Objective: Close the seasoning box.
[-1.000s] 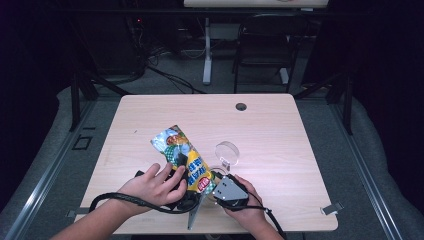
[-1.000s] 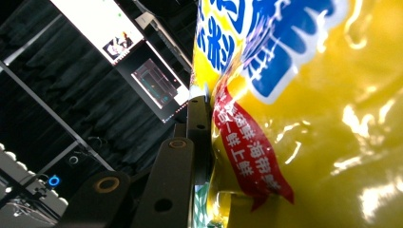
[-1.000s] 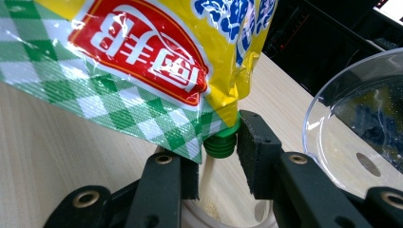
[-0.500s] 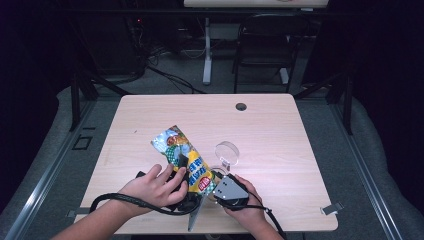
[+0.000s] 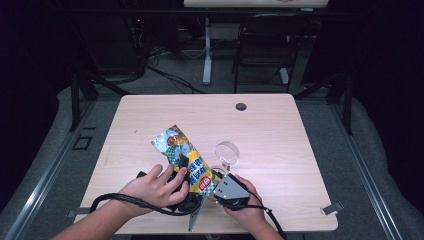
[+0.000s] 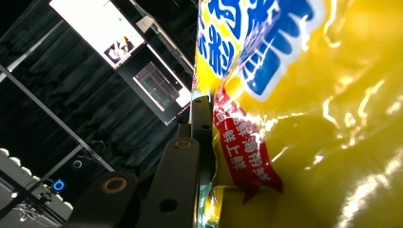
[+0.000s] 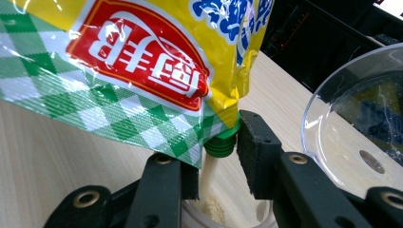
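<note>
Two hands work at the near edge of the pale wooden surface (image 5: 280,130), at about six o'clock in the high view. At the left, the left hand (image 5: 152,187) wraps the left gripper (image 5: 184,167), which is clamped on the shiny yellow plastic seasoning pouch with blue lettering and a red label (image 5: 187,160); in the left gripper view one black jaw lies flat against the pouch's yellow foil (image 6: 304,118), with the red banner just beside it. The pouch is tilted, its sealed top toward ten o'clock and its spout end down toward five o'clock.

Just right of that, the right hand (image 5: 245,210) holds the right gripper (image 5: 216,184), topped by its grey three-cornered plate, at the pouch's lower end. In the right gripper view its jaws stand on either side of the green ribbed screw spout (image 7: 221,142) of the pouch; whether they press on it I cannot tell. A pale stream of powder (image 7: 207,173) falls from the spout into a clear round container (image 7: 223,213) below, where a small heap of granules lies.

At about two o'clock from the right gripper, a clear round plastic lid (image 5: 227,152) rests on the surface, near the pouch and apart from it. Farther off, at twelve o'clock, a small dark round grommet (image 5: 241,106) sits in the surface.
</note>
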Demonstrator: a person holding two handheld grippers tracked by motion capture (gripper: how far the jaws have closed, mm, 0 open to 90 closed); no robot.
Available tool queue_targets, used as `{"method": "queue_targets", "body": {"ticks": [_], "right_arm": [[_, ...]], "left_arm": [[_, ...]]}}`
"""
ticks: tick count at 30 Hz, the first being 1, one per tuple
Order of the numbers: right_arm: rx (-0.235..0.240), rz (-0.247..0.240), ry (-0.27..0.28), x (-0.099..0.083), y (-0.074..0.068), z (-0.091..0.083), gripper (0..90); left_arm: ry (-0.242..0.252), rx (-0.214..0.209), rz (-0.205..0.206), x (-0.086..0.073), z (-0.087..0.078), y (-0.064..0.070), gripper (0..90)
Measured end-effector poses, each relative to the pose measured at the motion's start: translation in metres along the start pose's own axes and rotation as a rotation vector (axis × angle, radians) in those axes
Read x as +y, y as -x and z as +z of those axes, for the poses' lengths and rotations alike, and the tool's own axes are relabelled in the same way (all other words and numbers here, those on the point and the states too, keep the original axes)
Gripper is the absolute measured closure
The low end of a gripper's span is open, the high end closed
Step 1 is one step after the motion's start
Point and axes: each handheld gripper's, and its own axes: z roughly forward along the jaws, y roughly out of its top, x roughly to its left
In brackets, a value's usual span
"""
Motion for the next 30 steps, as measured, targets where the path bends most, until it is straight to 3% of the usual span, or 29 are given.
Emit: {"method": "queue_targets", "body": {"ticks": [30], "right_arm": [[0.053, 0.098, 0.015, -0.0017, 0.0058, -0.0012, 70.4]], "left_arm": [[0.006, -0.007, 0.022, 0.0008, -0.0003, -0.004, 86.3]]}}
